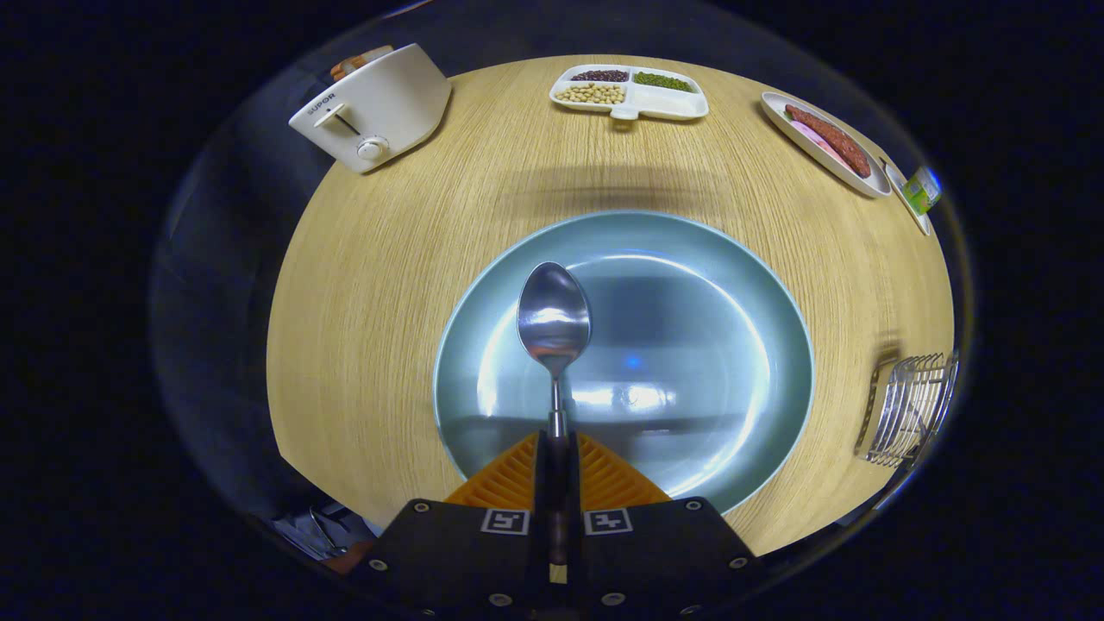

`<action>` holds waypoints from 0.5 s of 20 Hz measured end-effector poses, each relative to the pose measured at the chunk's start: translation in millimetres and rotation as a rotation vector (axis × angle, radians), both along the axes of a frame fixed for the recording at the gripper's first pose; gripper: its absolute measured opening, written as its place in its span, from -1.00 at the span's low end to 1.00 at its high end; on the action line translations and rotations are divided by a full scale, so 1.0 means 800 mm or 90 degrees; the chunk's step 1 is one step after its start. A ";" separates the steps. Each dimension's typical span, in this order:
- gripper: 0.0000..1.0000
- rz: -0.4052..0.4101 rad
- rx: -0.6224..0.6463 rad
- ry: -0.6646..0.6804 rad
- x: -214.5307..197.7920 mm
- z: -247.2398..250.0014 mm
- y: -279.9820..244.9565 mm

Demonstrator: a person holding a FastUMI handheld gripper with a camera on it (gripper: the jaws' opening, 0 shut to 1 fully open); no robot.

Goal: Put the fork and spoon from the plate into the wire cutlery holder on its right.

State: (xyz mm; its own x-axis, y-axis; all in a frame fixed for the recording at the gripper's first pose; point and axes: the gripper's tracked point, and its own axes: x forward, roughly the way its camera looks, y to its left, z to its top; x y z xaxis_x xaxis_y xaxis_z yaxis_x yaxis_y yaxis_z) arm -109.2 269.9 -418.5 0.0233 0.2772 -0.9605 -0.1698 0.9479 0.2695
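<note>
My gripper [556, 444] is clamped on the spoon [554, 321], its bowl held out over the plate [733, 362]. The wire cutlery holder [910, 410] stands at the table's [388, 250] right edge

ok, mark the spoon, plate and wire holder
spoon [554, 317], gripper view, on its bowl, handle clamped in the claw [556, 466]
plate [690, 285], gripper view, on bare inner surface
wire holder [910, 410], gripper view, on its wires

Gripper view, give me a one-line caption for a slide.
Hand-held gripper shut on the spoon by its handle above the blue plate, wire cutlery holder to the right.
</note>
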 end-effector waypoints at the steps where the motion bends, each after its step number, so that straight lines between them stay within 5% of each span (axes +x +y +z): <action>1: -0.85 -0.005 0.011 0.000 0.001 0.002 -0.002; 10: -0.89 -0.109 0.063 -0.194 0.045 0.098 -0.097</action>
State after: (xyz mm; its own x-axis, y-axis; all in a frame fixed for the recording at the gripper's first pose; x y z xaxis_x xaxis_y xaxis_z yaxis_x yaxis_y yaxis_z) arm -73.1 192.5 -340.0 0.3588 0.3353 -0.8711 -0.0980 0.9416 0.3220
